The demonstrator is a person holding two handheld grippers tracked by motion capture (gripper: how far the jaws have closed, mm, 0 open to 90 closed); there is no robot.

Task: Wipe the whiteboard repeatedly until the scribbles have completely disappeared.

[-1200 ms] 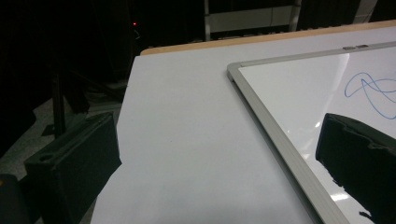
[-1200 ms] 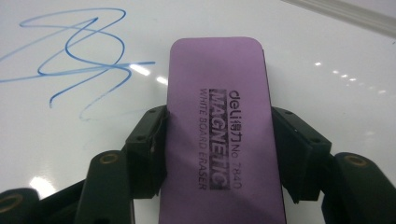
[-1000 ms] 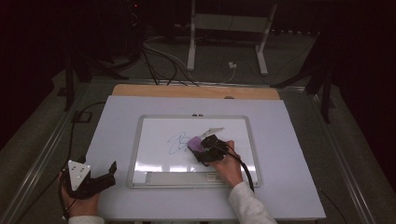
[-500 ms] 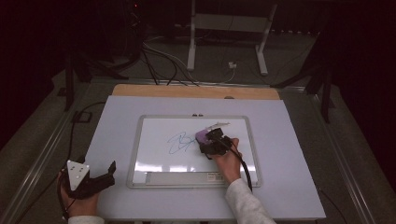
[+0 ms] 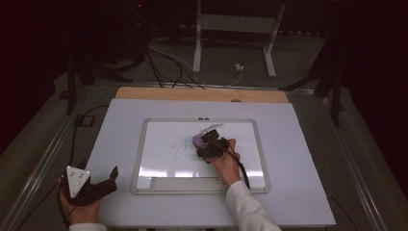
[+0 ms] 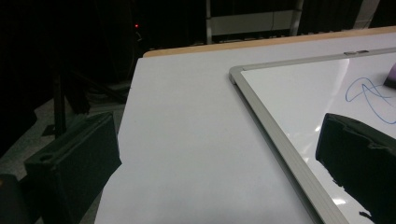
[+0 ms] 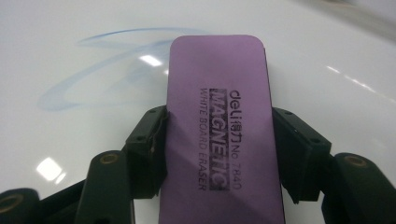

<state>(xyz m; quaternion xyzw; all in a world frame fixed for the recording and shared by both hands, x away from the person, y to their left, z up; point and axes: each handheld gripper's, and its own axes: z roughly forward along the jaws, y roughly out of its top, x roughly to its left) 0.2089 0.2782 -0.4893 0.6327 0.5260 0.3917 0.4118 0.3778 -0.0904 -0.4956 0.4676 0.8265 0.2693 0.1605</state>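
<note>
The high view shows a white desk (image 5: 298,159) with a whiteboard (image 5: 159,144) lying flat in the middle of it. The right claw (image 5: 204,144) sits on the board, and a hand holds it from behind. This claw is squeezed onto a purple eraser (image 5: 197,140). The eraser lies flat on the board, right beside a blue scribble (image 5: 180,147), at the scribble's right end.

In the right gripper view, the eraser (image 7: 219,126) is long with round corners, and it has dark printed letters on top. One black jaw presses on each long side of it. The blue scribble (image 7: 93,70) curls away to the left on the shiny white board (image 7: 327,56).

The left claw (image 5: 111,177) rests at the near left corner of the desk, well apart from the eraser, in the person's other hand. Its jaws stand wide with nothing between them. In the left gripper view, its two black jaws are far apart, with the bare desk (image 6: 187,140) between them. The silver frame of the whiteboard (image 6: 280,135) runs past on the right, and a bit of the scribble (image 6: 369,95) shows there too.
</note>
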